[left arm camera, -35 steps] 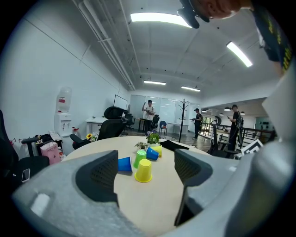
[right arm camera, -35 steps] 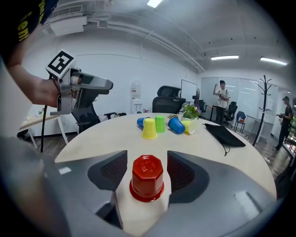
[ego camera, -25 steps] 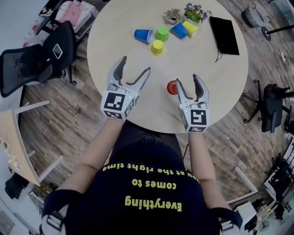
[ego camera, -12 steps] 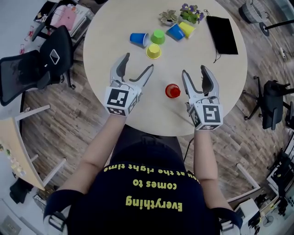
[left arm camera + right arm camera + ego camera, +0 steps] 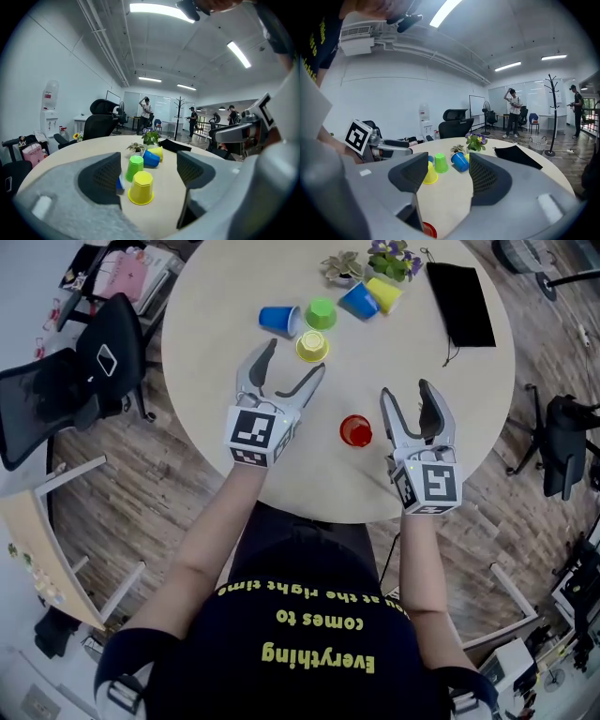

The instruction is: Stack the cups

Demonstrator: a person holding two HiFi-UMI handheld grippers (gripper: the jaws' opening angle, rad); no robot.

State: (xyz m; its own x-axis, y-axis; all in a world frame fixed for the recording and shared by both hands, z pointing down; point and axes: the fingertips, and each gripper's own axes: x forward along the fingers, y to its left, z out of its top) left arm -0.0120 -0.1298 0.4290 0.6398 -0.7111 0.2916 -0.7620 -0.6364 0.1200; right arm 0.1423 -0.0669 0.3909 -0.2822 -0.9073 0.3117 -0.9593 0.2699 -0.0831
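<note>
Cups sat on a round, pale table (image 5: 216,381) in an office with a wood floor (image 5: 112,484) and black chairs (image 5: 56,390). A red cup (image 5: 354,430) stood on the near side, just left of the right gripper (image 5: 408,390). A yellow cup (image 5: 312,346), a green cup (image 5: 321,312) and a blue cup (image 5: 279,319) sat farther off, near small plants (image 5: 341,268) and a black pouch (image 5: 459,304). The left gripper (image 5: 292,360) had moved closer to the yellow cup since half a second before. Both grippers reached out over the table, pointing away from the person, jaws wide apart and holding nothing.
</note>
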